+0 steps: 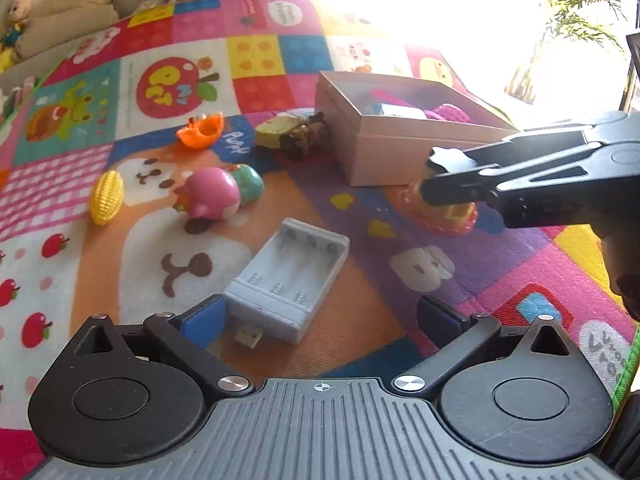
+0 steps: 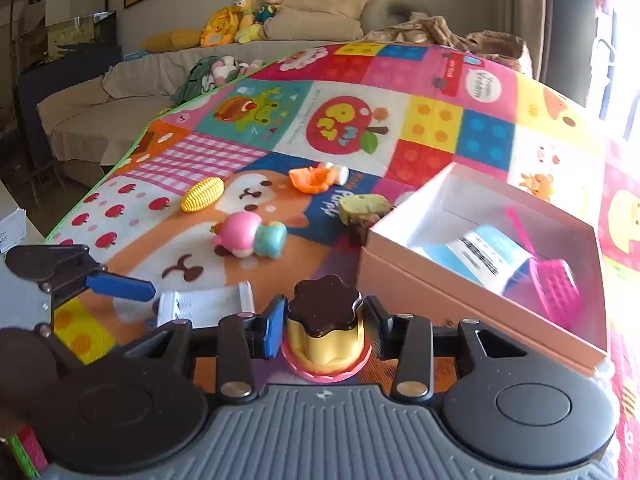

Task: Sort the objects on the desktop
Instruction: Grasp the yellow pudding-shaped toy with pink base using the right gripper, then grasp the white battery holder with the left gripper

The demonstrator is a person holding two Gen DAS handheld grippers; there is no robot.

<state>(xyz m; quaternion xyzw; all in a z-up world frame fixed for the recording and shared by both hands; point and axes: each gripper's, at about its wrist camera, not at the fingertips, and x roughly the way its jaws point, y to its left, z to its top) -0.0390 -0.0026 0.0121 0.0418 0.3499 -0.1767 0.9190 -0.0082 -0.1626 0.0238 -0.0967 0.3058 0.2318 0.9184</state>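
One pudding toy (image 2: 325,330) in right tool (image 2: 323,326), one box (image 2: 404,292) beside.

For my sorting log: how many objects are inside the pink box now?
2 visible: a blue-and-white package in the middle of the box, and a pink scoop at its right. Others may be hidden.

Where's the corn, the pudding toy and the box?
corn (image 2: 202,199), right wrist view, middle of its yellow body
pudding (image 2: 325,306), right wrist view, its brown top
box (image 2: 472,300), right wrist view, near outer wall

Upright pudding toy (image 2: 325,328) beside open pink box (image 2: 472,296)
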